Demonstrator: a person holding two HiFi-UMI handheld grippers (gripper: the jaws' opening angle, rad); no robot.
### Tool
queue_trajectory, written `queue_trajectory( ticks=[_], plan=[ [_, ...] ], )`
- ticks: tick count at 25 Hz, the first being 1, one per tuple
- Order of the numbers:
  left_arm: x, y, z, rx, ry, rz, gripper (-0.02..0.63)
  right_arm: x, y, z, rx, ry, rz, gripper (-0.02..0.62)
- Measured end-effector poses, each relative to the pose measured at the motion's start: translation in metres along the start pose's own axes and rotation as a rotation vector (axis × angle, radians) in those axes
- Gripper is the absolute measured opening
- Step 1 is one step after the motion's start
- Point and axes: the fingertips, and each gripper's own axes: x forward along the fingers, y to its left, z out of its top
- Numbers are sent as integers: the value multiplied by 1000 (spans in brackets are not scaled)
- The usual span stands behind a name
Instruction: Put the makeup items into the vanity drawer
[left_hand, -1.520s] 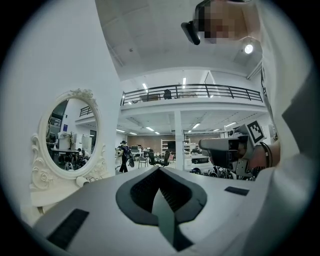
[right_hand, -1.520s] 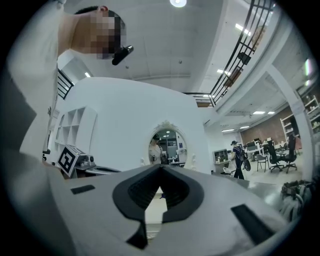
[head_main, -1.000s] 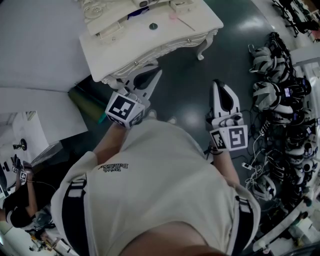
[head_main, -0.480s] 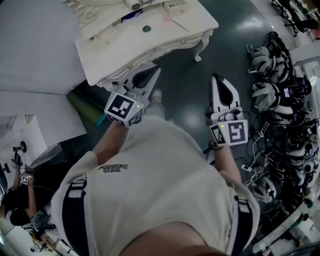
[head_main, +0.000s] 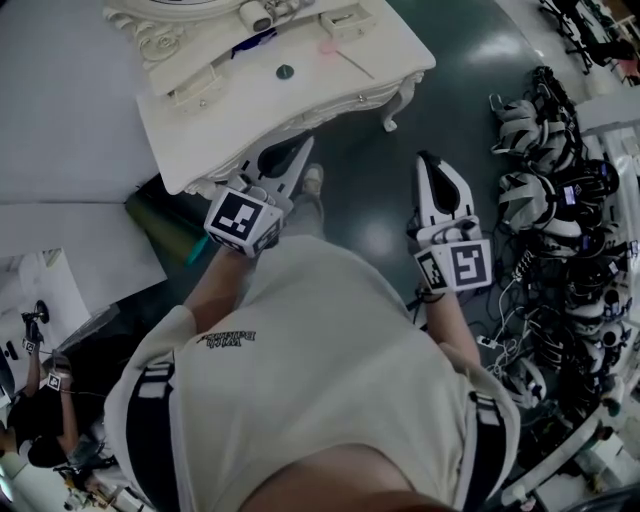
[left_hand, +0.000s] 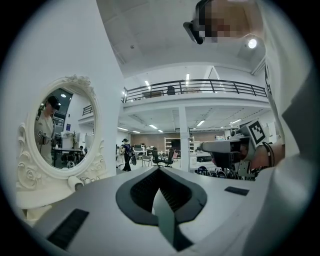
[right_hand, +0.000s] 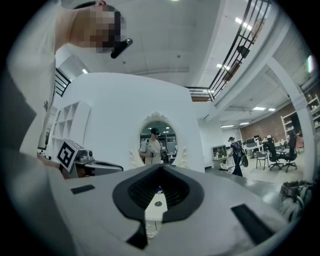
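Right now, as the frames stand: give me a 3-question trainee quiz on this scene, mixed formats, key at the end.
1. True or false: the right gripper is shut on a makeup item.
2. What lies heaped on the floor at the head view's right? A) headsets and cables B) cardboard boxes C) folded towels
3. Fill in: the mirror on the white vanity is ___ in shape.

Key
1. False: its jaws are together with nothing between them.
2. A: headsets.
3. Oval.
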Motion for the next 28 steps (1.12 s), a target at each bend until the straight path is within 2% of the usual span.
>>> queue_trajectory(
  ticks=[14, 28],
  plan=[
    [98, 131, -13, -51, 40, -21, 6, 151, -55, -21, 32, 73, -15, 3],
    [185, 246, -6, -85, 62, -62, 6, 290, -105, -10, 30, 91, -54, 3]
  ],
)
